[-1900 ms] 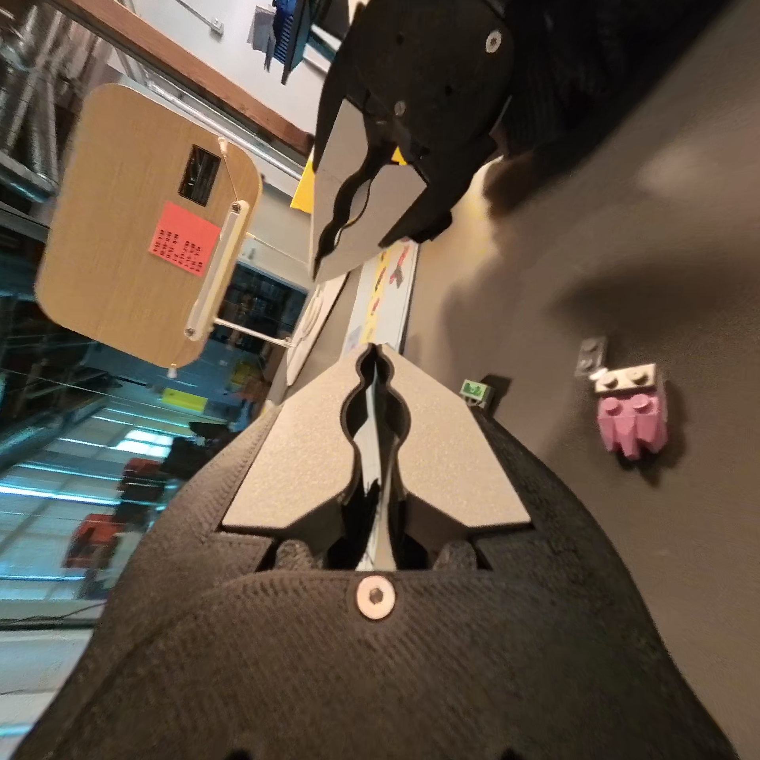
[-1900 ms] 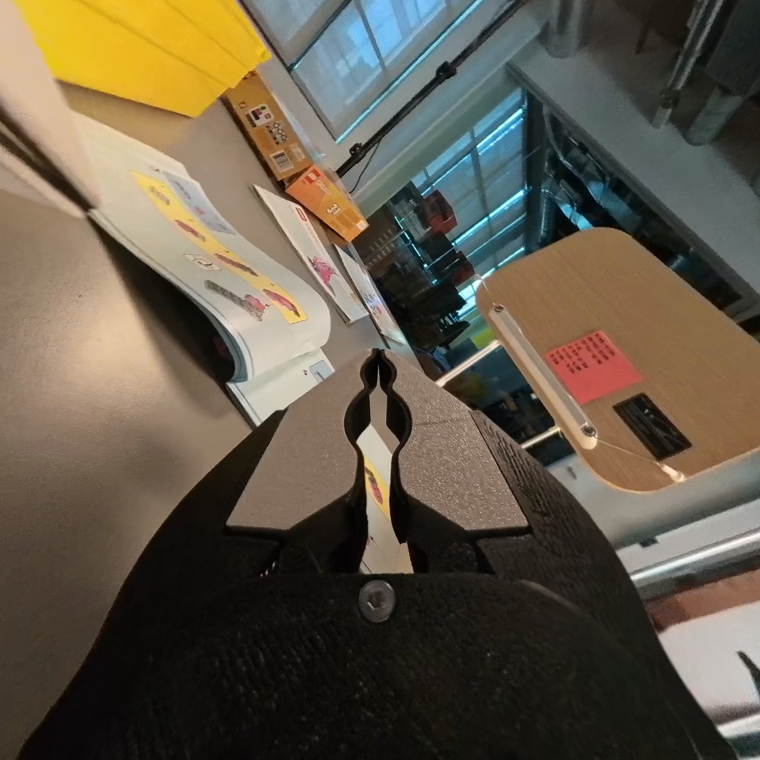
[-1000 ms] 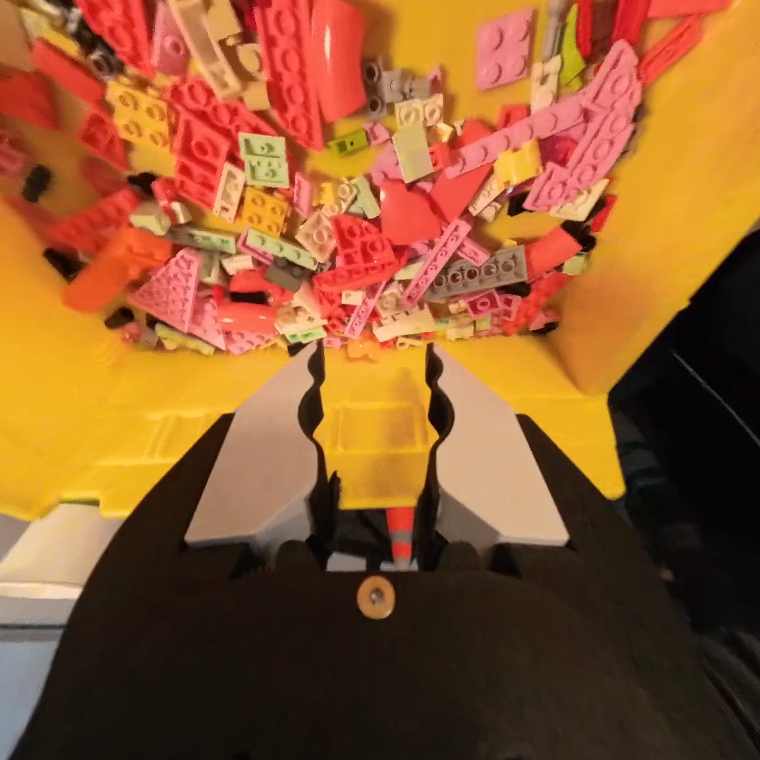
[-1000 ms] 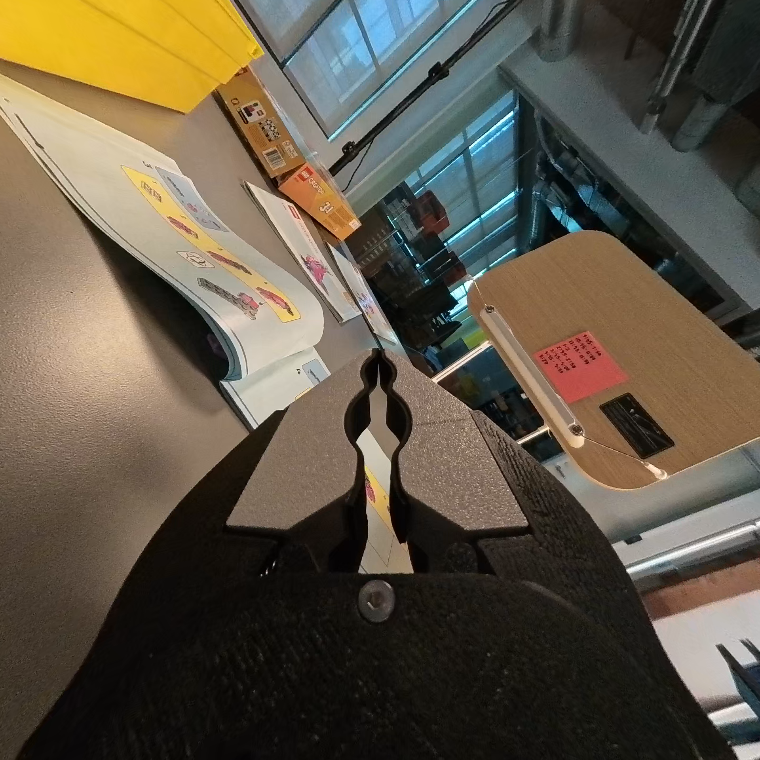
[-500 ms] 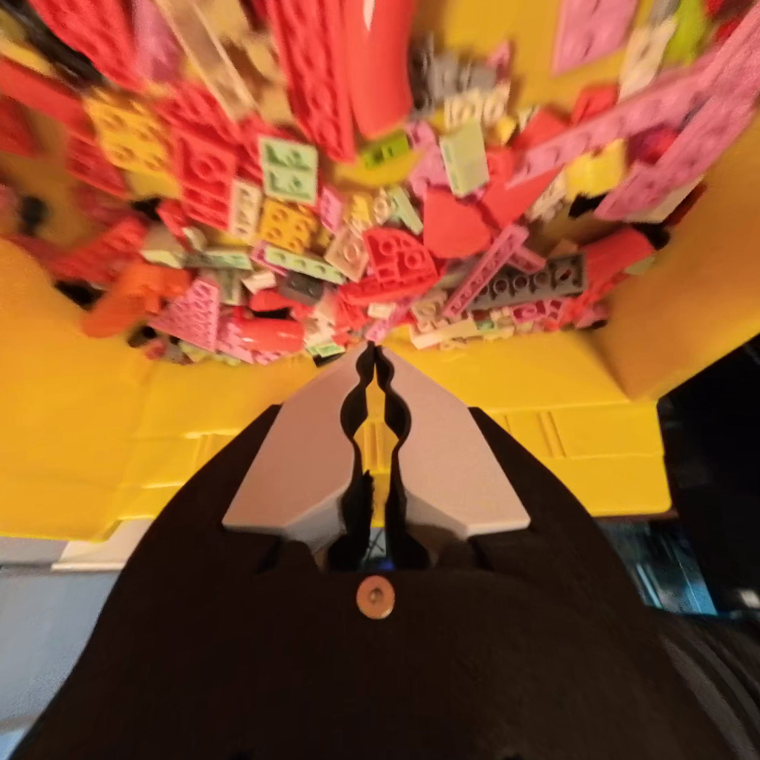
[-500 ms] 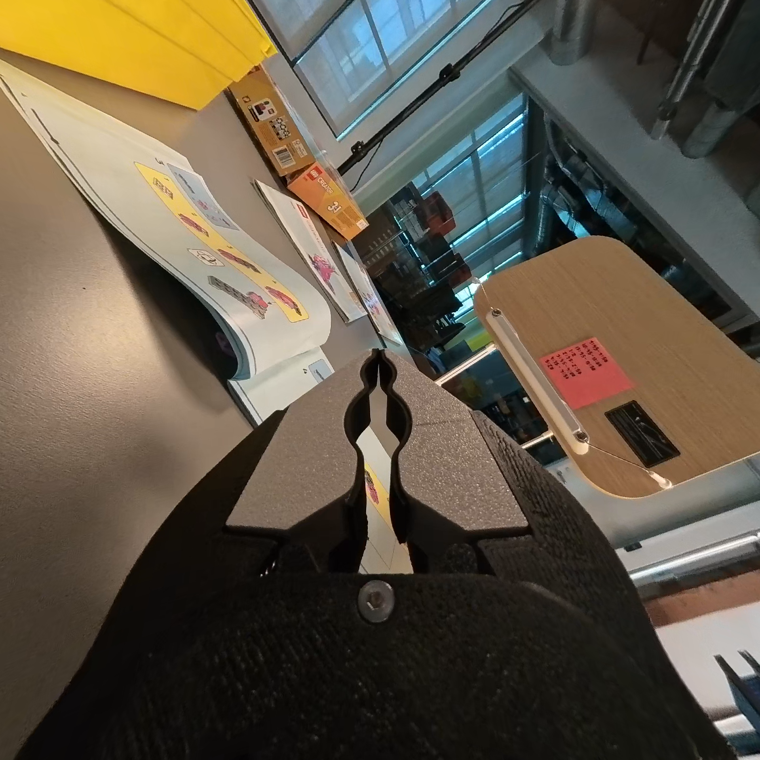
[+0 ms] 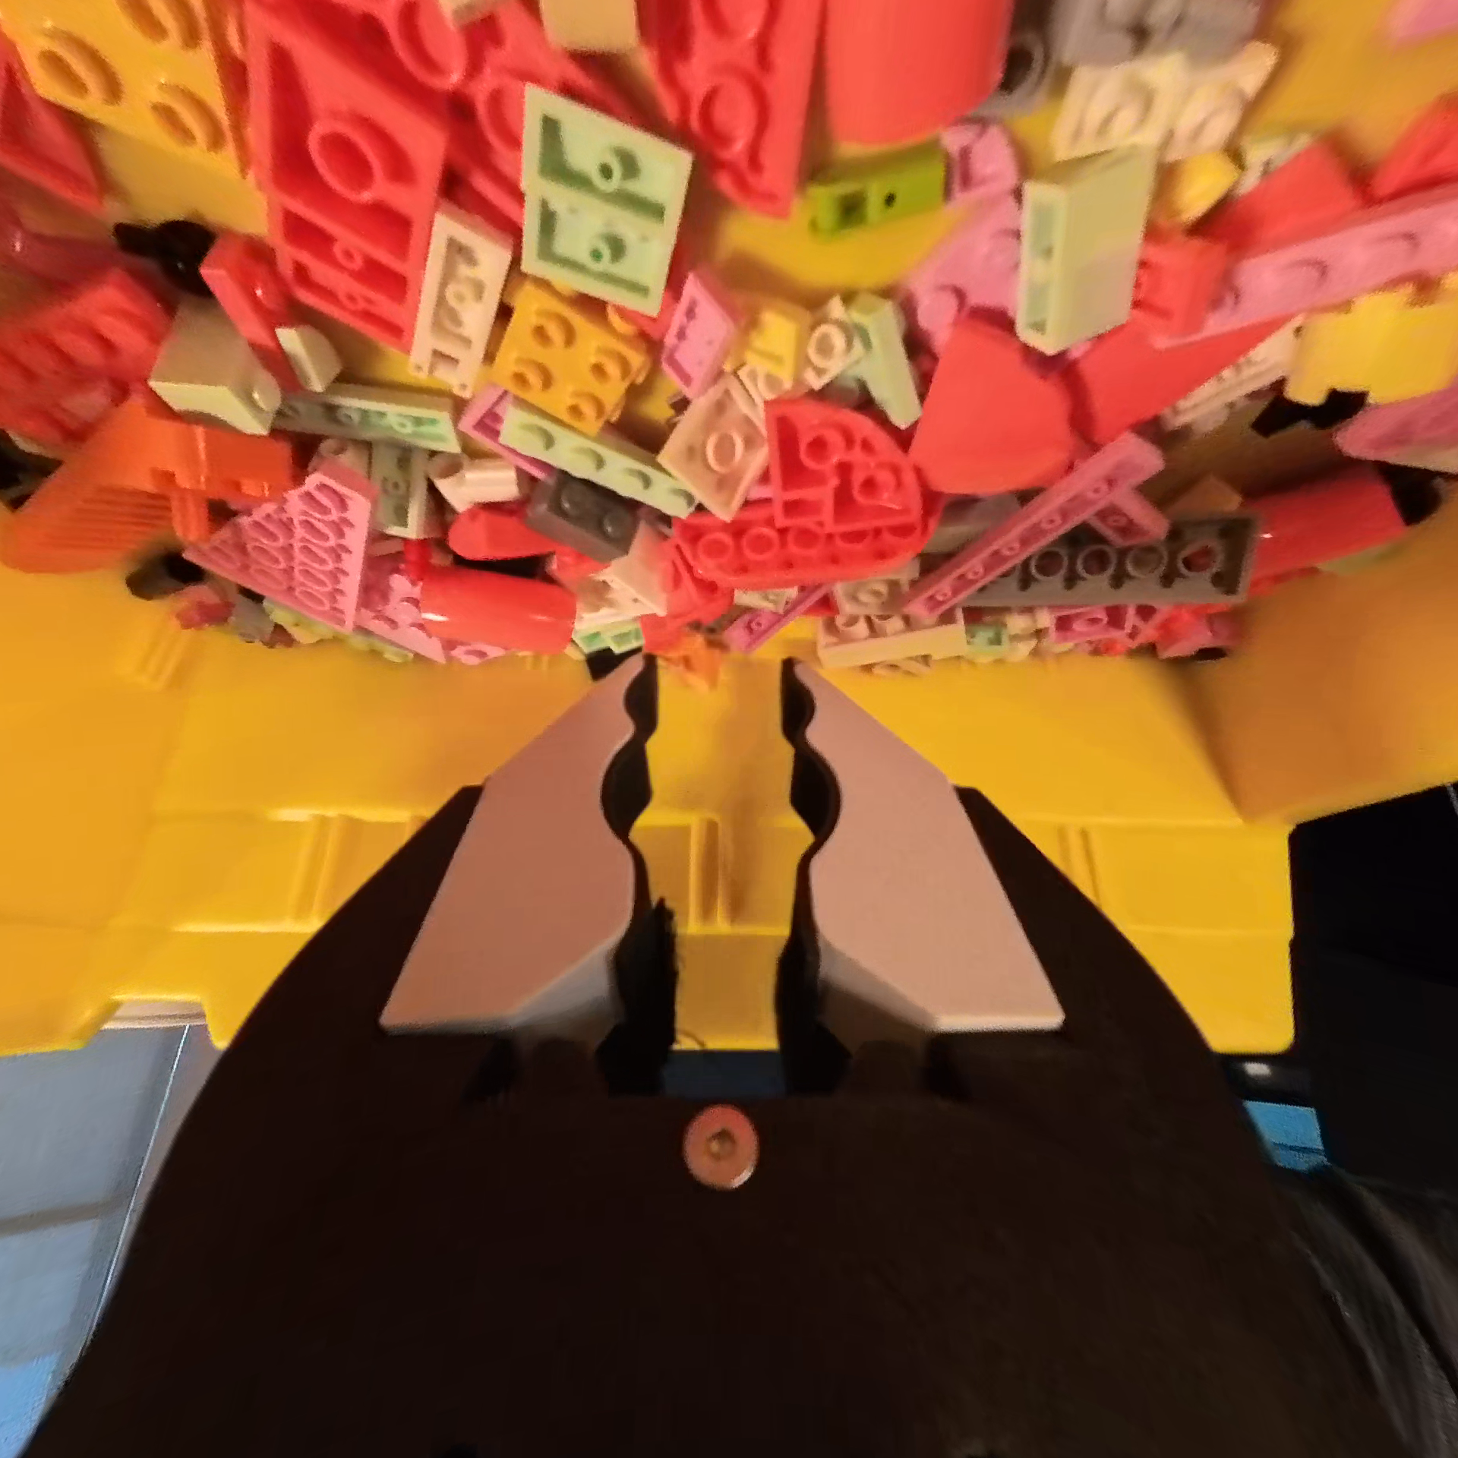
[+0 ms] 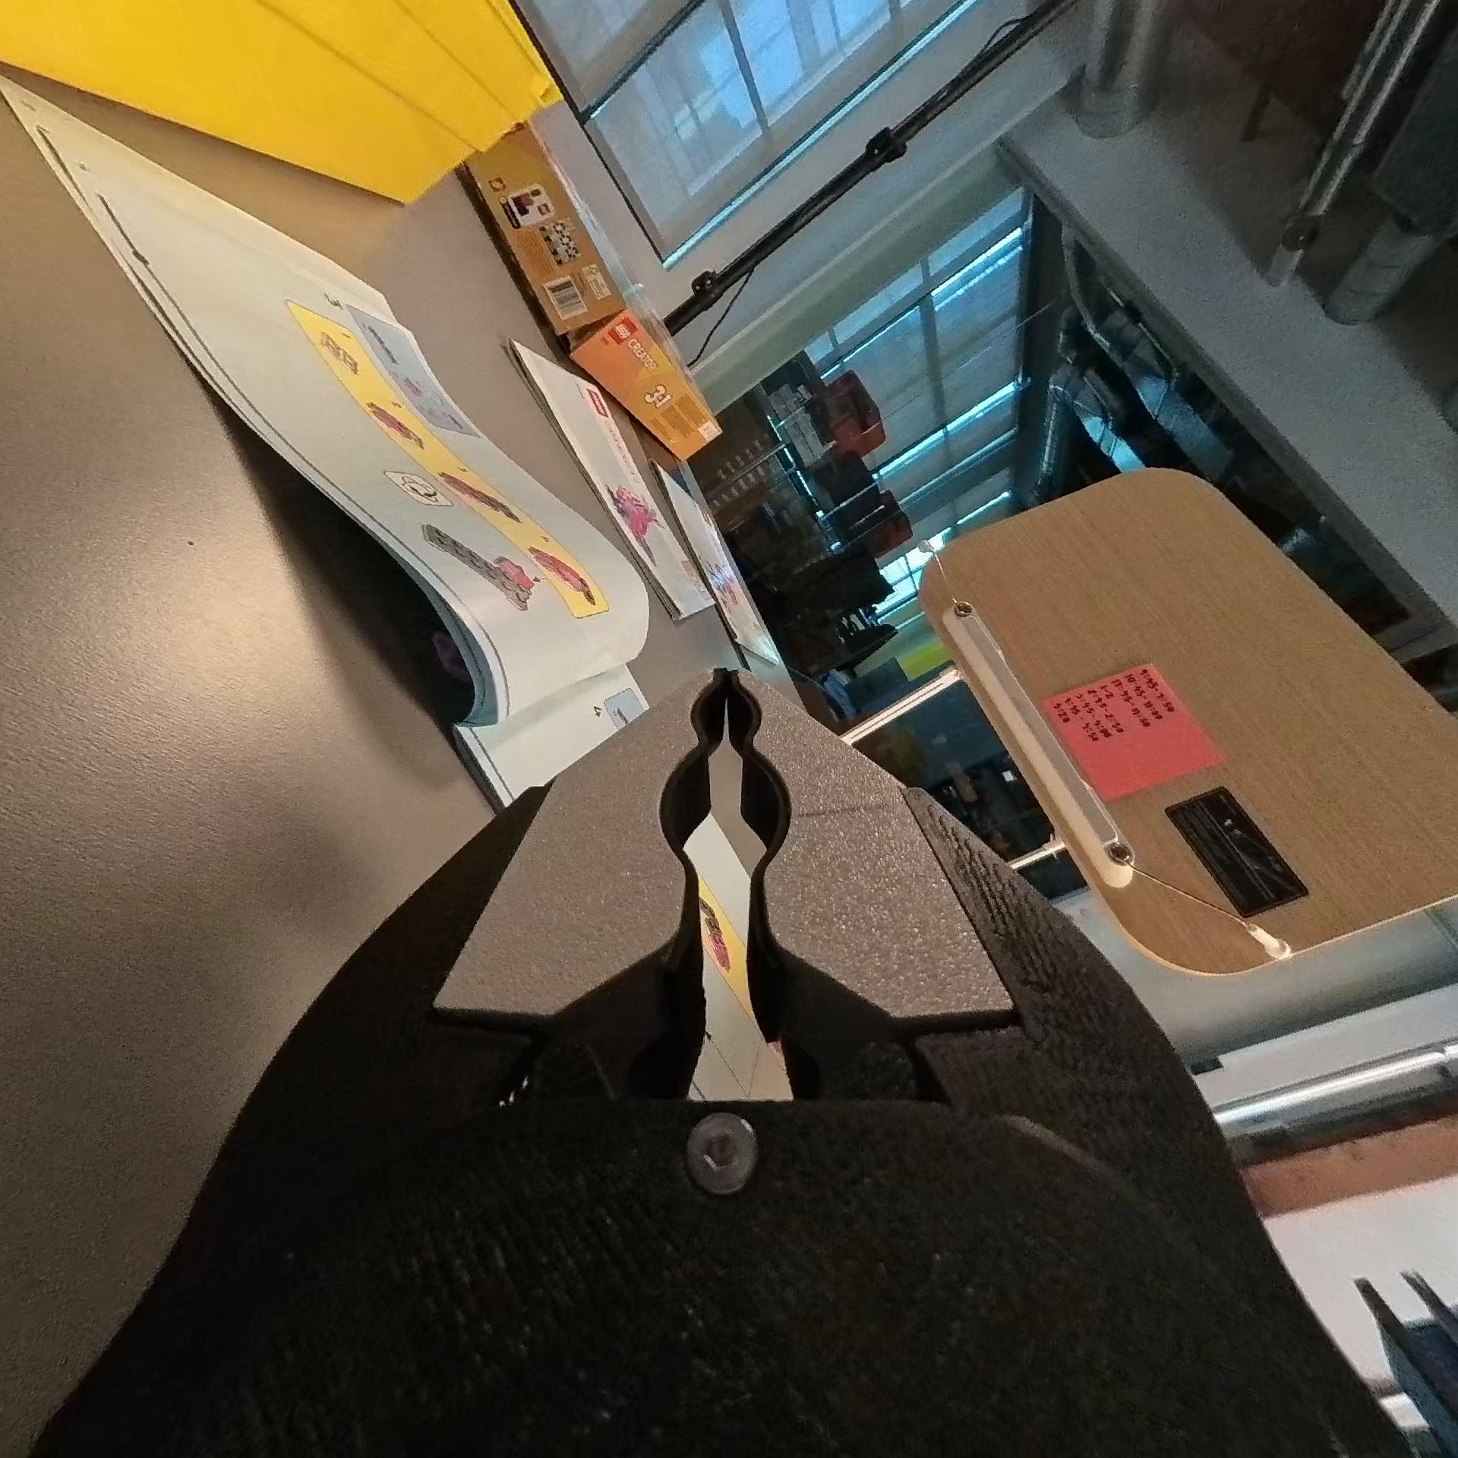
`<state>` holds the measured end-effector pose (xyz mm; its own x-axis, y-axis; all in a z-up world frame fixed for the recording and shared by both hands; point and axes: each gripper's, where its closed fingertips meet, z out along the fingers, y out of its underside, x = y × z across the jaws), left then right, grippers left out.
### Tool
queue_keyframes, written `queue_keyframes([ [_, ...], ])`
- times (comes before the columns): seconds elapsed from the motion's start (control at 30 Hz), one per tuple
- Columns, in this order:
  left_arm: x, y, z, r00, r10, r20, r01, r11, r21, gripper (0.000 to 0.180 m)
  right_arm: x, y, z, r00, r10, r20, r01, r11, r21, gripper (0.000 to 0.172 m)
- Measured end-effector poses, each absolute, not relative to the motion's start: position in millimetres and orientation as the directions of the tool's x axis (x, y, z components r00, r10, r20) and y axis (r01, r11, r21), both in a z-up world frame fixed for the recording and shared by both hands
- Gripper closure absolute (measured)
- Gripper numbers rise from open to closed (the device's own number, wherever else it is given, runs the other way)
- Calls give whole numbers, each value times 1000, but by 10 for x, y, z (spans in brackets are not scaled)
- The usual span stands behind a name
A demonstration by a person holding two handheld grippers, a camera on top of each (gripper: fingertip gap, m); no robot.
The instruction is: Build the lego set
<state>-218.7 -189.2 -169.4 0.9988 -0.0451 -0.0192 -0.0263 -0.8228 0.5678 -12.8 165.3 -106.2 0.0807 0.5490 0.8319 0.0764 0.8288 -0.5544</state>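
Note:
My left gripper (image 7: 719, 671) is open over the near wall of a yellow bin (image 7: 315, 757). Nothing is between its pads. Just past its fingertips lies a heap of loose toy bricks (image 7: 789, 505), mostly red, pink and pale green. A small orange piece (image 7: 694, 661) lies right at the fingertips, apart from the pads. My right gripper (image 8: 724, 680) is shut with nothing between its fingers. It hangs above a grey table (image 8: 158, 710), near an open instruction booklet (image 8: 442, 489).
More booklets (image 8: 623, 489) and two cardboard boxes (image 8: 552, 237) lie farther along the table. Yellow bins (image 8: 315, 79) stand at its far edge. A wooden panel with a red note (image 8: 1183, 749) is to the right. Windows fill the background. There is about 40 centimeters between the tips of the two grippers.
My left gripper swung from the table to the yellow bin, closed on nothing half a second ago, and has opened again while moving closer to the bricks. My right gripper has barely moved and stays shut.

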Motion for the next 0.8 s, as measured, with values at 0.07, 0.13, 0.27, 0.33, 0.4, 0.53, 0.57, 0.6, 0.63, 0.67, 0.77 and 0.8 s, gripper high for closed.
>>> queue_keyframes([
  [0.07,-2189,-1902,-1719,999,-48,-18,-29,-820,572,148,-129,1649,-1067,78,546,834,77,831,-552,172],
  [0.13,-2177,-1905,-1721,998,-62,-2,-50,-818,573,172,-130,1650,-1070,77,547,834,78,830,-552,172],
  [0.27,-2121,-1796,-1675,997,-61,44,-75,-855,514,172,-131,1650,-1075,75,547,834,79,830,-551,172],
  [0.33,-2171,-1650,-1657,997,-73,27,-77,-896,438,172,-132,1648,-1074,75,545,835,79,831,-550,172],
  [0.4,-2287,-1487,-1647,995,-92,-40,-73,-934,350,172,-131,1651,-1073,76,546,834,79,831,-551,172],
  [0.53,-2311,-1557,-1621,996,-56,-71,-25,-925,378,147,-131,1654,-1073,76,547,834,79,830,-552,172],
  [0.57,-2291,-1628,-1612,997,-51,-65,-20,-909,416,147,-132,1652,-1074,76,546,834,80,831,-551,172],
  [0.6,-2270,-1693,-1603,997,-50,-57,-19,-893,450,147,-132,1650,-1075,75,545,835,79,831,-550,172],
  [0.63,-2248,-1745,-1602,998,-49,-48,-21,-878,477,147,-133,1648,-1074,75,545,835,79,832,-550,172],
  [0.67,-2219,-1784,-1609,998,-50,-33,-27,-867,497,147,-134,1648,-1075,74,545,835,79,832,-550,172],
  [0.77,-2210,-1887,-1651,997,-76,-18,-54,-829,557,149,-134,1649,-1074,75,545,835,79,832,-550,172],
  [0.8,-2229,-1916,-1667,996,-88,-24,-58,-817,573,149,-133,1649,-1072,75,545,835,79,832,-549,172],
])
